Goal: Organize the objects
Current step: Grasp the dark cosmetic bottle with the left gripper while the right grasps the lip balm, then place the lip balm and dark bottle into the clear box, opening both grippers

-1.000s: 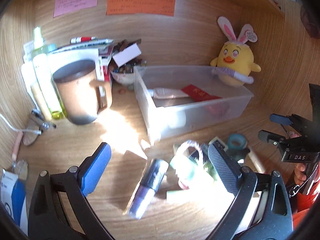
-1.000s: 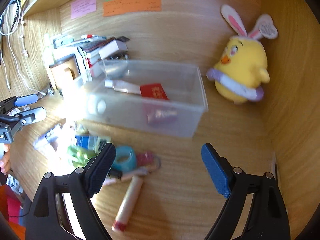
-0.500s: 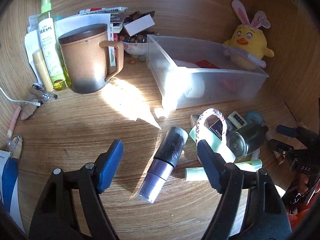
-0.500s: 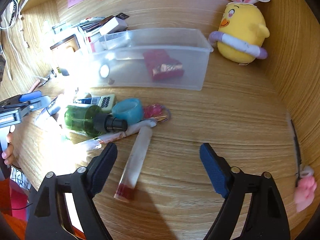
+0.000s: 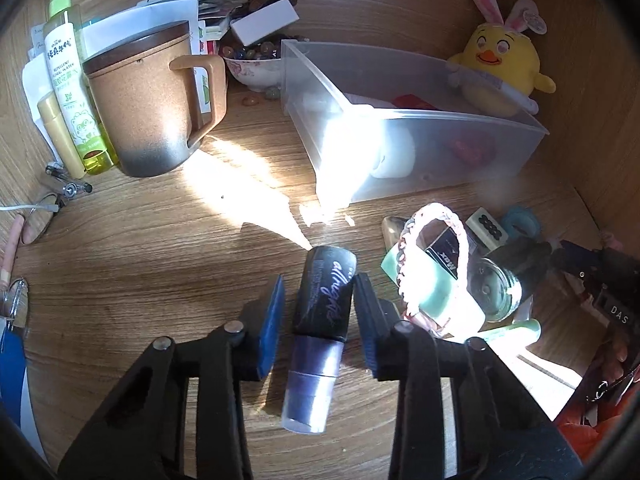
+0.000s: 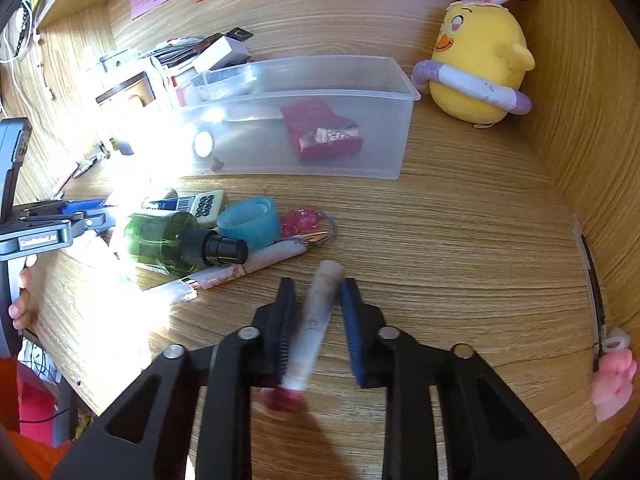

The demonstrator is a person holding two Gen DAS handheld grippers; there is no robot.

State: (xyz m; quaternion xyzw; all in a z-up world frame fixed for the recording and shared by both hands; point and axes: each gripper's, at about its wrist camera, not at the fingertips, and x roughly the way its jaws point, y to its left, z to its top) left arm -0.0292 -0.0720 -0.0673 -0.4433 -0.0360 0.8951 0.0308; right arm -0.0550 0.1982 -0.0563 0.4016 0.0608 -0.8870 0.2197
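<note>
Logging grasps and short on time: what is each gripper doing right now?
Left gripper: fingers have just been closing around the black-capped purple tube; contact not clear.
Right gripper: closed on the white tube with the red cap.

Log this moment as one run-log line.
left gripper: closing on black tube | right gripper: shut on white tube | bin: nothing added
</note>
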